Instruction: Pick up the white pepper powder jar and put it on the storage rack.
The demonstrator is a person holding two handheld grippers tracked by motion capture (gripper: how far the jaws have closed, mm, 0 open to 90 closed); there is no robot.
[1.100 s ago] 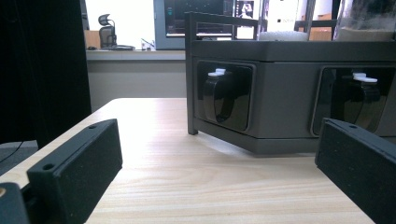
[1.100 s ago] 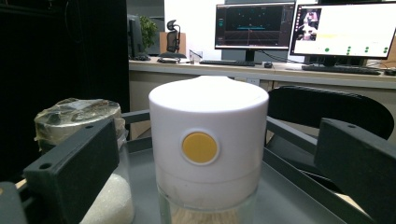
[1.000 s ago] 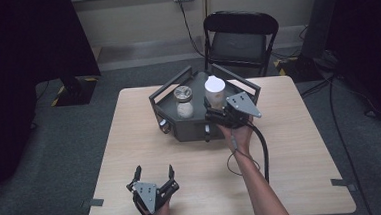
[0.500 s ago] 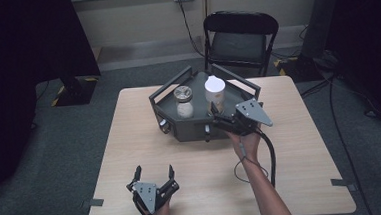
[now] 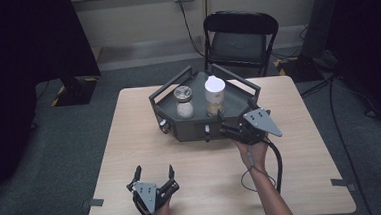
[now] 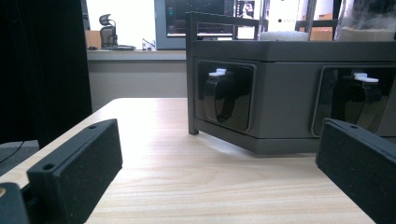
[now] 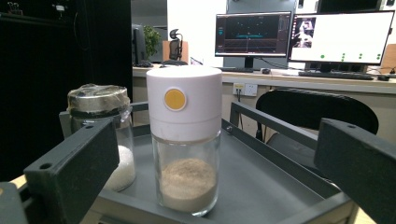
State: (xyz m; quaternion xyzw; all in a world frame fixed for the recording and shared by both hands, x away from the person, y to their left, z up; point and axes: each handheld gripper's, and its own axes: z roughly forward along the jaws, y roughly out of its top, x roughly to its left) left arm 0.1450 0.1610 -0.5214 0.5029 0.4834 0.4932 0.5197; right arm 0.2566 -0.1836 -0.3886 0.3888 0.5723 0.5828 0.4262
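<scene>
A dark grey angular tray with rails stands at the table's middle back. On it are a glass jar with a white cap holding tan powder and a smaller jar with a metal lid holding white grains. My right gripper is open at the tray's front right edge, its jaws wide and apart from the white-capped jar. My left gripper rests open near the table's front edge, facing the tray's front face with two knobs.
A black folding chair stands behind the wooden table. The right gripper's cable loops over the table beside the forearm. Monitors and a desk stand far behind the tray in the right gripper view.
My right gripper has drawn back from the white-capped jar toward the tray's front right edge, leaving the jar standing. The left gripper has stayed put.
</scene>
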